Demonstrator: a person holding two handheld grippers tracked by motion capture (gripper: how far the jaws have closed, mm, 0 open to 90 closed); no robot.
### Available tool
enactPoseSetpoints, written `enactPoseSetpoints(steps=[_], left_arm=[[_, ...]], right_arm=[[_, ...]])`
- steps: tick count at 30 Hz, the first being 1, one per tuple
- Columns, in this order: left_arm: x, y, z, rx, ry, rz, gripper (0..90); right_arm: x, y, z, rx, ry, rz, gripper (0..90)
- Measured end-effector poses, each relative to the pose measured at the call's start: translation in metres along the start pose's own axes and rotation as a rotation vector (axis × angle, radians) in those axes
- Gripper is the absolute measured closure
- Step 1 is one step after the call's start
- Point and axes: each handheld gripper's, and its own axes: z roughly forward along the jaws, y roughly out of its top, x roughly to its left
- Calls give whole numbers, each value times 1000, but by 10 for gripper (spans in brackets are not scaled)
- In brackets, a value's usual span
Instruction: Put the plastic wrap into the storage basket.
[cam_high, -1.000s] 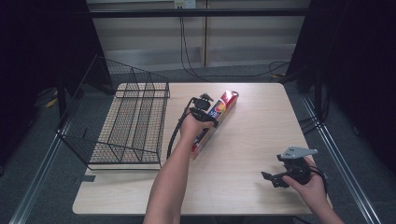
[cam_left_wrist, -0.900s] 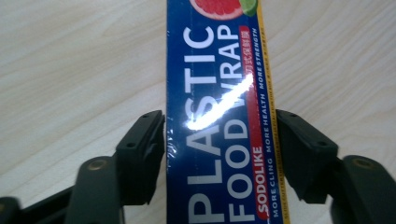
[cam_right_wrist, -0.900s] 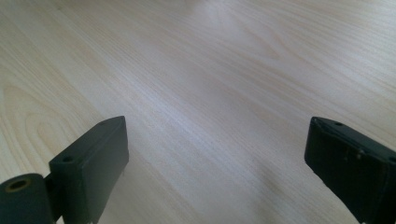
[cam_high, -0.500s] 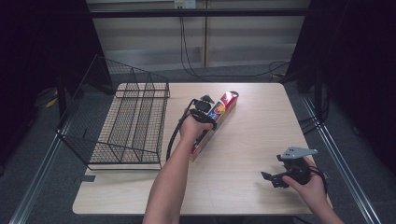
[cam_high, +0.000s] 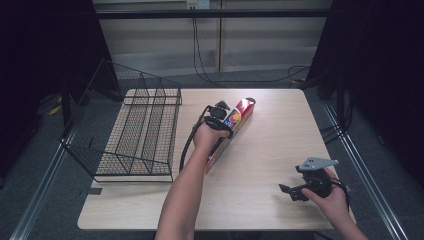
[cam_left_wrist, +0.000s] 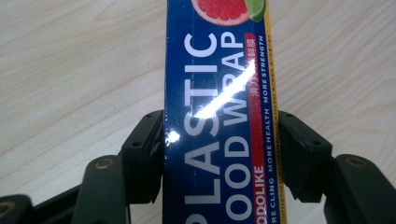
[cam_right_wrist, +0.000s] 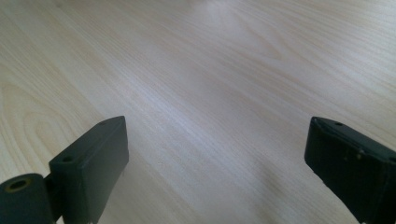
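A long blue and red plastic food wrap box (cam_high: 240, 115) lies slantwise on the middle of the wooden table (cam_high: 280, 130). My left gripper (cam_high: 220, 113) reaches down over it. In the left gripper view the box (cam_left_wrist: 219, 84) runs up between the two black jaws, and both pads (cam_left_wrist: 148, 154) press on its long sides. Those jaws have just been closing on the box. My right gripper (cam_high: 289, 192) rests low at the table's near right. Its jaws stand wide apart over bare wood (cam_right_wrist: 217, 158) with nothing between them.
A black wire rack (cam_high: 140, 135) stands on the left part of the table, its tall back tilted outward past the left edge. Cables trail on the floor behind the table. A metal rail runs along the floor at each side.
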Motion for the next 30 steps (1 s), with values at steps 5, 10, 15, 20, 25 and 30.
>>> enactPoseSetpoints(steps=[5,10,15,20,25,30], left_arm=[[-5,4,-3,58,33,15,418],[-6,6,-7,128,28,34,431],[-5,6,-12,131,10,17,450],[-4,10,-25,152,-10,2,456],[-2,12,-34,156,-14,-4,458],[3,15,-53,168,-17,-43,458]], right_arm=[[0,0,0,-1,2,8,63],[-1,0,-1,-6,1,4,63],[-1,0,0,-6,1,0,63],[-1,0,0,-3,-6,6,63],[-1,0,0,-6,-3,7,63],[-2,0,-1,-8,-8,8,63]])
